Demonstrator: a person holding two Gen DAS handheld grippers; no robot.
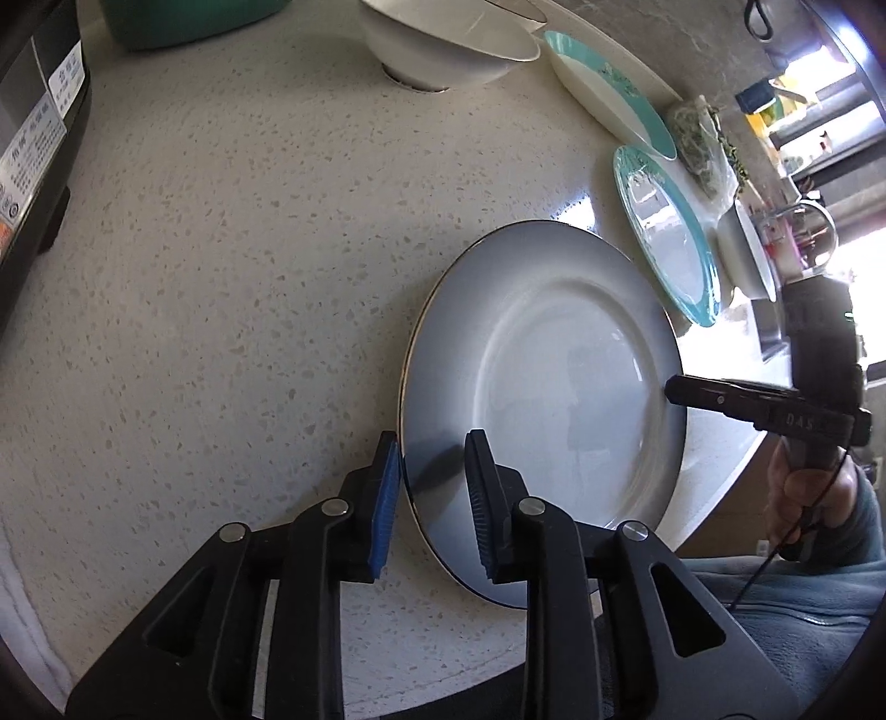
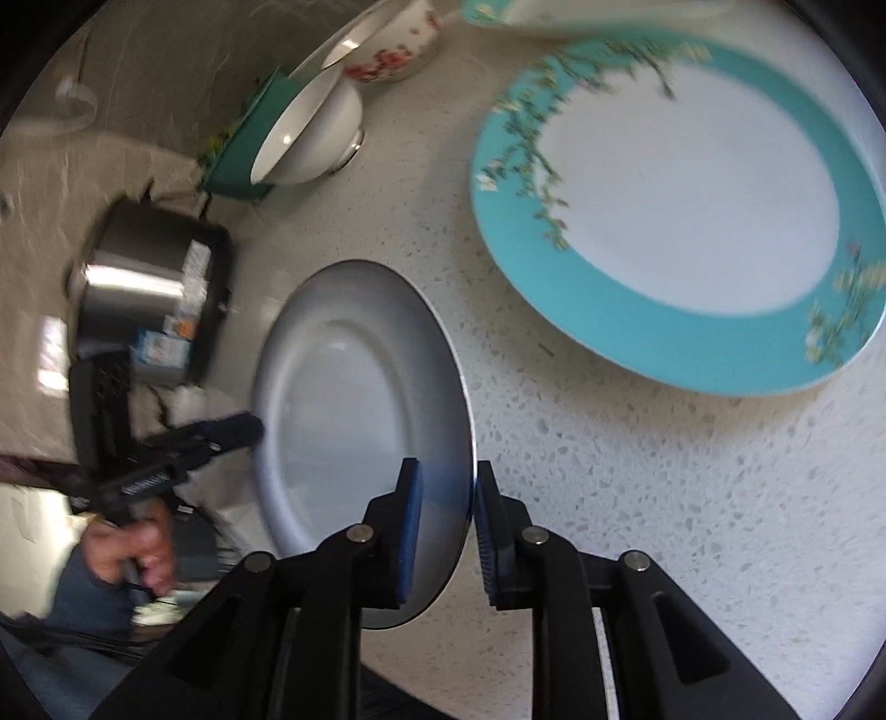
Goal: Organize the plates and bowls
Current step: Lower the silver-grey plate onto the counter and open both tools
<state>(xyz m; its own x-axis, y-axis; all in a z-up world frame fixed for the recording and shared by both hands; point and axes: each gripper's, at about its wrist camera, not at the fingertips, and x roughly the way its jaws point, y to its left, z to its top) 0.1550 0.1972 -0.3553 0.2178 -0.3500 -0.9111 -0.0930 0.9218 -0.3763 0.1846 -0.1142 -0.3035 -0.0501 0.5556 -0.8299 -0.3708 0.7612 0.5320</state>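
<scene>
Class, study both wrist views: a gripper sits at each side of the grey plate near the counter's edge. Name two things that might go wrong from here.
1. The grey plate lies close to the counter edge. Both the left gripper and the right gripper straddle its rim with their jaws apart, so an uneven lift might let it slip off.
2. The teal-rimmed plate lies close beside it; a sideways shift could knock the two together.

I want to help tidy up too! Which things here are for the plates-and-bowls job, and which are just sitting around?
For the job: grey plate between both grippers' jaws, turquoise-rimmed plate, white bowl, flowered bowl.

Just sitting around: steel cooker, green container, bag of greens.
</scene>
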